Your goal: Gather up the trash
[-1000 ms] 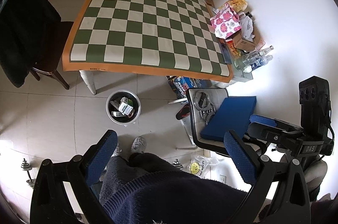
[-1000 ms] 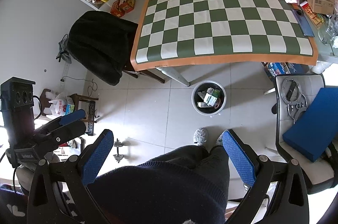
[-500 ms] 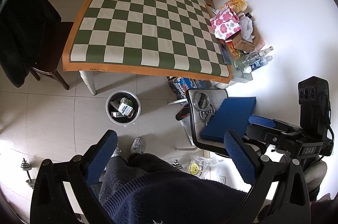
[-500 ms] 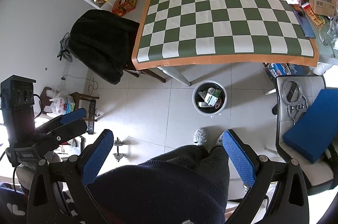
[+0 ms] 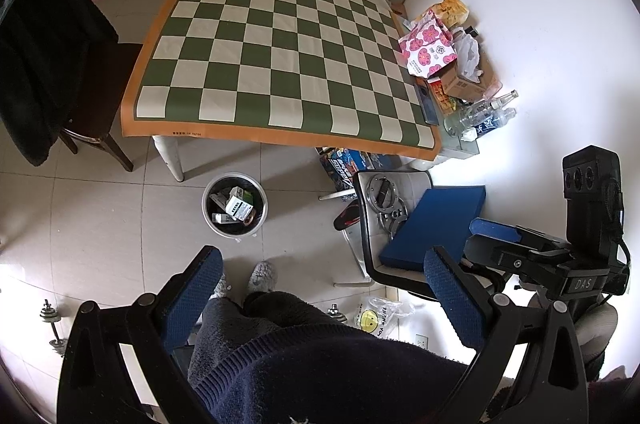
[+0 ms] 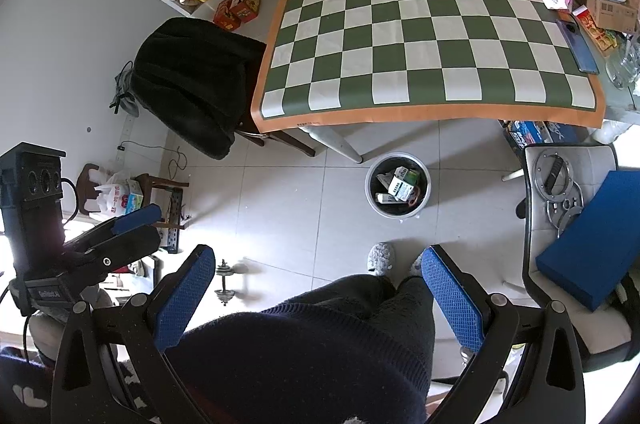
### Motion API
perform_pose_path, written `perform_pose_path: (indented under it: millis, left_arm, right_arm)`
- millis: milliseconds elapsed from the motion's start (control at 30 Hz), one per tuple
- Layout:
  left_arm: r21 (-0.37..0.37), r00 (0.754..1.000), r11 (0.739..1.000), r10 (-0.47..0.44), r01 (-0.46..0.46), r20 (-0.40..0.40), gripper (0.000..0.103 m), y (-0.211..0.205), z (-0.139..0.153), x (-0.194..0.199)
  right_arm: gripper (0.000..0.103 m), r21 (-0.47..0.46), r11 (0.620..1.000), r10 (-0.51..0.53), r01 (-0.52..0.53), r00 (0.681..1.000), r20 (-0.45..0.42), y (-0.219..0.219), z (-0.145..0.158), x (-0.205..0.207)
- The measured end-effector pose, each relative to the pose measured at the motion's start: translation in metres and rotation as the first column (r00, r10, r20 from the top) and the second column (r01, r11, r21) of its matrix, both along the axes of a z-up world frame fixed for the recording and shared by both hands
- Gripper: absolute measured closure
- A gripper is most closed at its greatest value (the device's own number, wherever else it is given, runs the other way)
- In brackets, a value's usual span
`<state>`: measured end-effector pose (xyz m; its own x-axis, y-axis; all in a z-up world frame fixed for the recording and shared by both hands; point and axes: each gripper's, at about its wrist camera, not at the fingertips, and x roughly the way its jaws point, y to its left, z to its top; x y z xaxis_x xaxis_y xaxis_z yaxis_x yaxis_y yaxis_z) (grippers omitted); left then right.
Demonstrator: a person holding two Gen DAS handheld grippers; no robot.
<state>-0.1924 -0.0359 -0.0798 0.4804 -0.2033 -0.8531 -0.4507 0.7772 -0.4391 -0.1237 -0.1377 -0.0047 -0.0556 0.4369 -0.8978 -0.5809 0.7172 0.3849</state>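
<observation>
Bin (image 5: 234, 204) on floor by table leg: cartons, maybe a can inside. L tongs (image 5: 322, 284), R tongs (image 6: 316, 286) released, empty.

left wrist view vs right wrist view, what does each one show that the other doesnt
Only the left wrist view shows the smiley-face plastic bag on the floor, the clear bottles at the table's far corner, and the right gripper.

Only the right wrist view shows the red boxes on the floor, the white bag on a small wooden stool, and the left gripper.

Both show the checkered table, the trash bin holding small boxes, the dark coat on a chair, the blue pad, and open, empty jaws.
</observation>
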Motion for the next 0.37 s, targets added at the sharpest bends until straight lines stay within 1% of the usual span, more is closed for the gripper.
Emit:
perform_pose_path:
  millis: [367]
  left_arm:
    - [0.002,1.0,1.0,-0.002,0.002,0.002,0.0,0.0021,0.0,-0.0003]
  right_arm:
    - [0.0,0.001,1.0,0.002,-0.002,1.0,0.001,0.0007,-0.0001,-0.0002]
